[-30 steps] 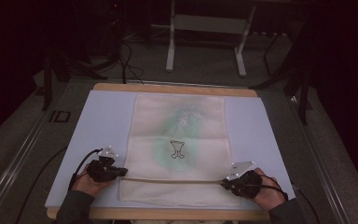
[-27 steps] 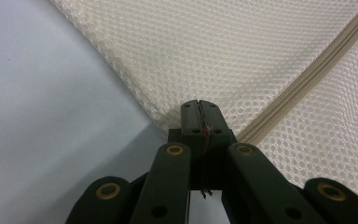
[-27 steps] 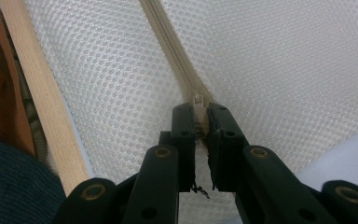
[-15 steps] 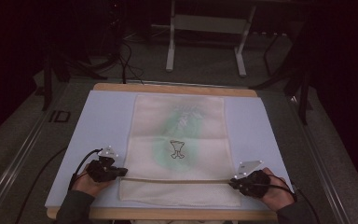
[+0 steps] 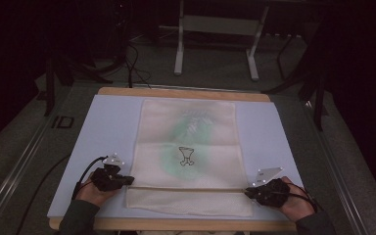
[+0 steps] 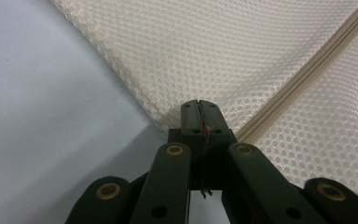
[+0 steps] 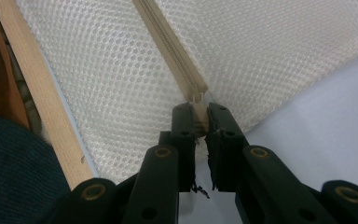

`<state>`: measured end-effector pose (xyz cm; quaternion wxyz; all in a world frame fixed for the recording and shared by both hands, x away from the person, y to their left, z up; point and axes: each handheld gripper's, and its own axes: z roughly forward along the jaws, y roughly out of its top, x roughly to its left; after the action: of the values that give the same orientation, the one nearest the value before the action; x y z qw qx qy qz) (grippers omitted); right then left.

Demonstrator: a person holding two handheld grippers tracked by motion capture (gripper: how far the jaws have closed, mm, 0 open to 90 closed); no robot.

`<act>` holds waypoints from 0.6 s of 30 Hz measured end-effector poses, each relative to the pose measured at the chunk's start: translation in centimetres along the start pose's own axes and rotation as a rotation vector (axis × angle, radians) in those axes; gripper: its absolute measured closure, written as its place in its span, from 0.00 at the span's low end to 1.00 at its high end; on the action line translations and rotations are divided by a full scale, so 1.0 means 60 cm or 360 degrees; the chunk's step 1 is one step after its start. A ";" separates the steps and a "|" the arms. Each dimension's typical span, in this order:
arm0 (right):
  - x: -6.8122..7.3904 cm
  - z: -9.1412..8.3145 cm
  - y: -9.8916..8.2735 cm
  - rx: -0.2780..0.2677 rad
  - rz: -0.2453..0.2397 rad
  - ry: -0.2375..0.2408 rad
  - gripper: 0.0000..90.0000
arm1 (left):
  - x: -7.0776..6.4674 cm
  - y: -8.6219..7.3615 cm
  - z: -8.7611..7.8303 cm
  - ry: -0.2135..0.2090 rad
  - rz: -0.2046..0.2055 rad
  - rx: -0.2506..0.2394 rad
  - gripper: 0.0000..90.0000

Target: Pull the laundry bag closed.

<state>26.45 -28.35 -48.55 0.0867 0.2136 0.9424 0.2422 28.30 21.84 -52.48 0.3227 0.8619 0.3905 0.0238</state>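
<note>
Only wooden table edge (image 7: 46,100) w/ sleeve (image 7: 14,172) beside mesh bag (image 5: 188,147).

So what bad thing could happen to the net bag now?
The right gripper pinches just the zipper pull at the zip's end; tugged hard, the pull might slip out or the mesh bag might stretch. The left gripper clamps the bag's edge beside the zipper; if that thin grip slips, the bag could slide over the white mat and bunch up.
</note>
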 end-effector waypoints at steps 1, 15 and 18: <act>-0.001 -0.001 -0.001 -0.0004 0.0002 0.0007 0.91 | 0.000 0.000 0.000 0.0000 0.0000 0.0000 1.00; -0.004 0.009 0.002 -0.0021 -0.0004 -0.0002 0.91 | 0.001 0.000 0.000 -0.0002 0.0001 0.0003 1.00; -0.006 0.012 -0.002 -0.0028 0.0012 0.0018 0.90 | 0.001 0.000 0.000 -0.0006 -0.0004 0.0001 1.00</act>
<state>26.90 -28.31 -49.22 0.0824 0.2150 0.9399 0.2520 28.36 21.88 -52.50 0.3233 0.8615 0.3908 0.0217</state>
